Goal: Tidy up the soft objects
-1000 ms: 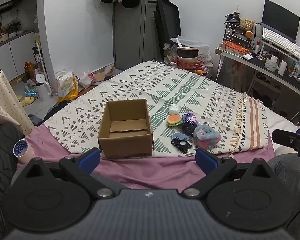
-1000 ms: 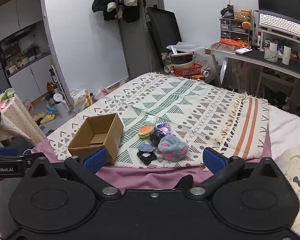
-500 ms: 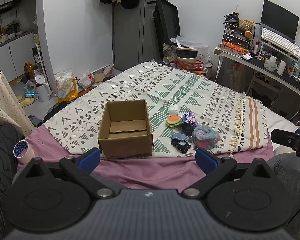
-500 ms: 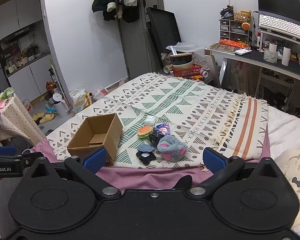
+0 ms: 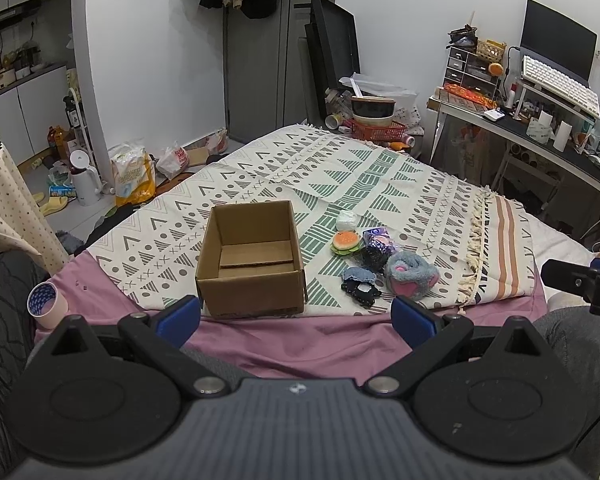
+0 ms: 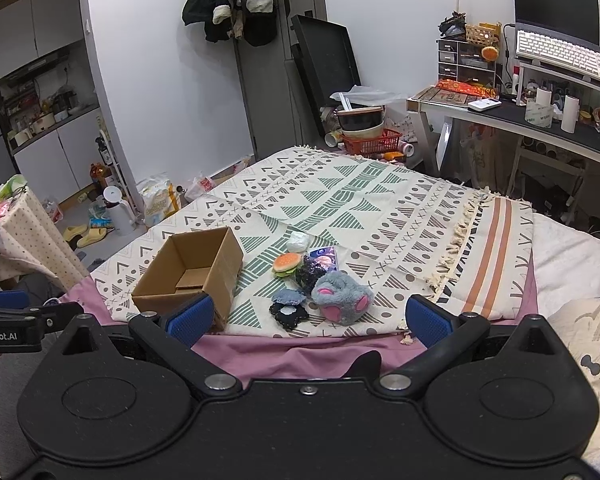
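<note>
Now pre-grasp: I hold left gripper (image 5: 296, 316) and right gripper (image 6: 306, 320) wide open, empty. Toys (image 6: 342, 298) lie ahead between right jaws; box (image 5: 252, 256) ahead of left. Next: reach 1 toy.

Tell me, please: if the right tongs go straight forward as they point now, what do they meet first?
Probably the soft pile: between the open right tongs lie the black scrunchie and the grey paw plush, nearest. Depth is unclear; they may first touch the blanket edge.
</note>
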`<action>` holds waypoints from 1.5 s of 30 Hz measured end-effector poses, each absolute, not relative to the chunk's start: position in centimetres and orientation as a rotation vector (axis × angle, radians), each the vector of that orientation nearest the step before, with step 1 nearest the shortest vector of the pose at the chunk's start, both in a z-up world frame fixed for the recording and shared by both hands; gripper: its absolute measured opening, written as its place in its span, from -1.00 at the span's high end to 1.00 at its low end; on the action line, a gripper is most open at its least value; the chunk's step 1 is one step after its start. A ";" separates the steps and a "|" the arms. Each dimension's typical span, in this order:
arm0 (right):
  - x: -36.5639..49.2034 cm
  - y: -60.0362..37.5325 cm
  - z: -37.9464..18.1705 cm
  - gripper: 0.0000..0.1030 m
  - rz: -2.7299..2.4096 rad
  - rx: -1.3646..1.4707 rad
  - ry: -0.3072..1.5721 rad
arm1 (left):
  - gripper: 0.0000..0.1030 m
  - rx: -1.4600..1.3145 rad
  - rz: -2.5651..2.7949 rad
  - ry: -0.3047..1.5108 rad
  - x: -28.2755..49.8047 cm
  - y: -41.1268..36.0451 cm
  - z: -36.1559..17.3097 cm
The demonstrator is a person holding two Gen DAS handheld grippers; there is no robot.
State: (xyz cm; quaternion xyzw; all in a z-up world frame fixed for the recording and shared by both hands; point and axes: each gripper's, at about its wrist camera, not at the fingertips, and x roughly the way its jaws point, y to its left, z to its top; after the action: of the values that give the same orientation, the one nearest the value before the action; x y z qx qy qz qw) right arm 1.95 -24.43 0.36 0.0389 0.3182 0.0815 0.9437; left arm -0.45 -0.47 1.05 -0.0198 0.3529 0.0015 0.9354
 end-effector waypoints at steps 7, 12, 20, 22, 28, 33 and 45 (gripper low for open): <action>1.9 -24.4 0.3 -1.00 0.165 0.078 0.648 | -0.96 -0.040 0.004 0.720 -0.5 -0.4 0.9; 1.9 -24.5 0.4 -1.00 0.166 0.077 0.645 | -0.96 -0.040 0.002 0.720 -0.5 -0.5 1.0; 1.9 -24.5 0.5 -1.00 0.166 0.077 0.645 | -0.96 -0.041 0.002 0.721 -0.4 -0.5 1.0; 1.9 -24.5 0.5 -1.00 0.164 0.077 0.646 | -0.96 -0.040 0.003 0.722 -0.4 -0.5 1.0; 1.8 -24.5 0.5 -1.00 0.165 0.077 0.645 | -0.96 -0.040 0.002 0.721 -0.4 -0.5 1.0; 1.9 -24.5 0.4 -1.00 0.167 0.076 0.643 | -0.96 -0.043 0.001 0.721 -0.4 -0.6 1.0; 2.2 -24.2 -0.2 -1.00 0.169 0.082 0.652 | -0.96 -0.049 -0.007 0.719 -0.3 -0.9 0.5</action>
State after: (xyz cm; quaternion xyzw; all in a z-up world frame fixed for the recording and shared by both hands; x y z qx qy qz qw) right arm 2.23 -24.16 -0.18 0.0403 0.3198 0.0829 0.9430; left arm -0.31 -0.93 0.53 -0.0241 0.3518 -0.0034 0.9357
